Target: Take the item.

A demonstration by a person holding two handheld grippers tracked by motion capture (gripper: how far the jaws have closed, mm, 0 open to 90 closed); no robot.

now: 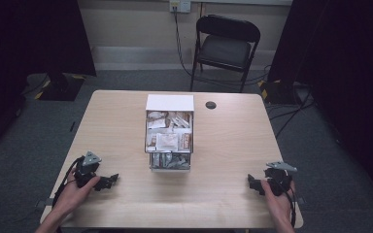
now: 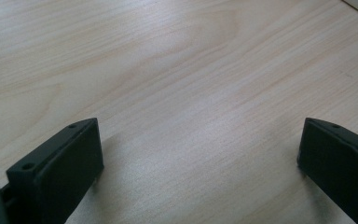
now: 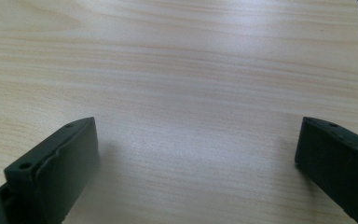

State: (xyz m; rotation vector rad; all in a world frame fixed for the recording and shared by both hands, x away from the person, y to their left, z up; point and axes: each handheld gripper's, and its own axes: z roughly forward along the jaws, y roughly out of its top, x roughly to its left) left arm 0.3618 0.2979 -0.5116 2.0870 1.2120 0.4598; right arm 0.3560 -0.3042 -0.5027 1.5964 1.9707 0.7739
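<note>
Tongs [image 1: 110, 180] [image 1: 250, 183] of both hands gape wide, empty, low over the table [image 1: 223, 145].

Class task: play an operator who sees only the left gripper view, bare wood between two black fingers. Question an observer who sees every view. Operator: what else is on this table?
Observer: A small white drawer unit stands mid-table, its drawers pulled out toward the person and full of packets.
Operator: Where is my gripper relative to it?
Observer: The left gripper rests near the table's front left corner, apart from the unit.
Operator: And the other gripper?
Observer: The right gripper sits near the front right corner, fingers open over bare wood.
</note>
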